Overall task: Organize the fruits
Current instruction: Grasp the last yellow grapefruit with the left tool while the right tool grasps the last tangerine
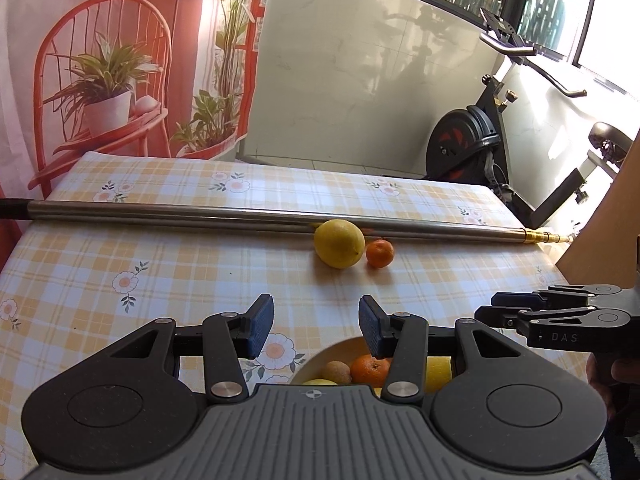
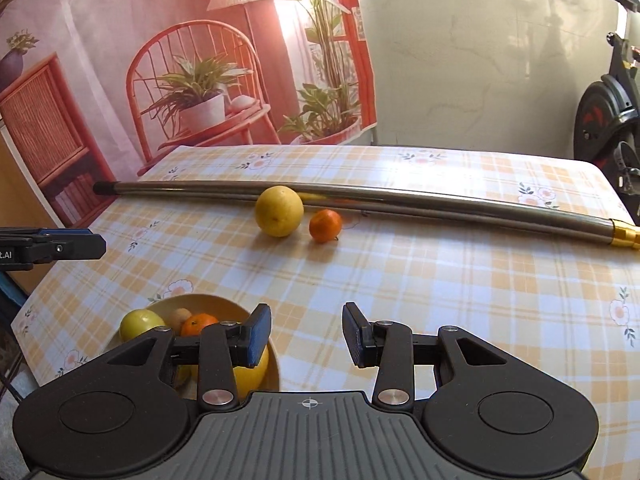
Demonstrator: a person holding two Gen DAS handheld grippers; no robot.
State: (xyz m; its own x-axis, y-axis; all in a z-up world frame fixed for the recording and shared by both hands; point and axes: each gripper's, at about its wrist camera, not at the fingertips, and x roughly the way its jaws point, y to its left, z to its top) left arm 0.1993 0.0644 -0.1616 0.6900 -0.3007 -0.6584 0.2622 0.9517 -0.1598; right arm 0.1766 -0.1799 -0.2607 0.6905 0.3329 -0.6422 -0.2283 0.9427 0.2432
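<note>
A table [image 1: 120, 248] fills the middle of both views, covered by a glossy yellow-and-white checked cloth printed with small flowers. Behind it, upper left, hangs a printed backdrop [image 1: 120, 60] of a red cane chair, potted plants and a lamp; pale marbled wall panels take the upper centre, and a black exercise bike [image 1: 480, 144] stands at the right edge of the left-wrist view.

A long polished metal pole [image 1: 240, 214] with a brass-coloured tip at its right end lies across the far half of the table, its long axis running left to right.

Just in front of the pole, centre of frame, rests a large round lemon [image 1: 339, 243] with dimpled skin, touching or nearly touching the pole; its blunt nub points lower right in the left-wrist view. Just to its right sits a smaller mandarin [image 1: 380, 253] — close beside the lemon, contact not clear.

A cream bowl [image 2: 216, 304], lower left of the right-wrist view, holds a yellow-green fruit, a small tan fruit, an orange and a large yellow fruit, partly hidden by the fingers.

The left gripper [image 1: 316, 328] and right gripper [image 2: 306, 334] — black, with blue ribbed pads — both hover near the bowl, jaws apart, nothing between them.
</note>
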